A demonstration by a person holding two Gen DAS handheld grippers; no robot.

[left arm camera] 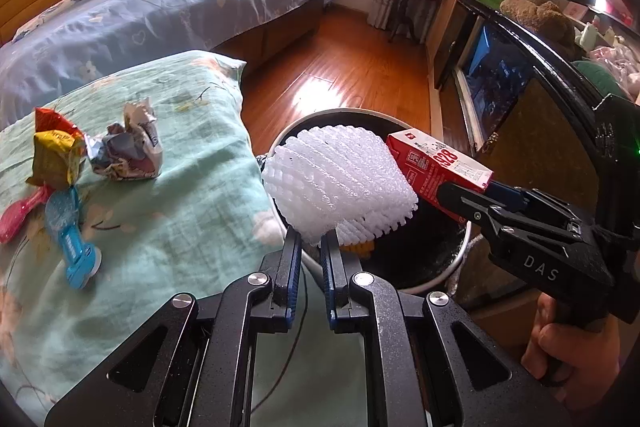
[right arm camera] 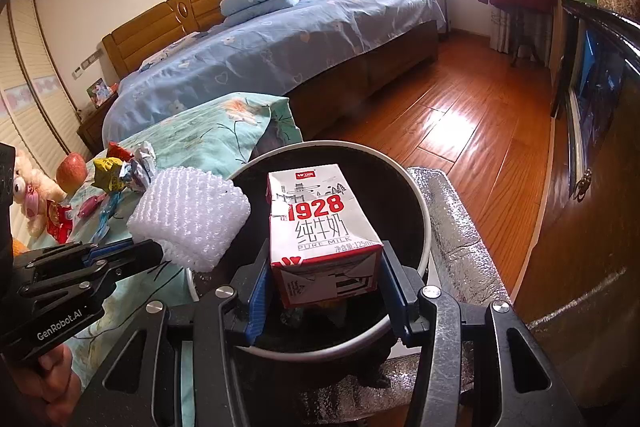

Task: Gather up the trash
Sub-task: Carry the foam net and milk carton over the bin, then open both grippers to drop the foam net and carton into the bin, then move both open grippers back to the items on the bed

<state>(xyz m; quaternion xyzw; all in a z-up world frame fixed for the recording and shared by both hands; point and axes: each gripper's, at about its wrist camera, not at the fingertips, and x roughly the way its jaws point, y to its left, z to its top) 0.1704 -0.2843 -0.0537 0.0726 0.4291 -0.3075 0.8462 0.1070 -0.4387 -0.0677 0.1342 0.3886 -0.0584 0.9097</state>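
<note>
- Two pieces of trash are held over one black-lined bin (right arm camera: 416,187): a white foam fruit net (left arm camera: 340,179) and a red-and-grey milk carton (right arm camera: 320,231), both near the frame's centre.
- Left gripper (left arm camera: 310,247): jaws pinched almost together on the net's lower edge.
- Right gripper (right arm camera: 320,291): jaws about half spread, pads pressing the carton's two sides, the carton directly above the bin's mouth.
- Two crumpled wrappers lie on the green floral cover (left arm camera: 180,219) at the left: one yellow-red (left arm camera: 54,151), one silvery (left arm camera: 128,147).
- One blue toy (left arm camera: 74,243) lies below them.
</note>
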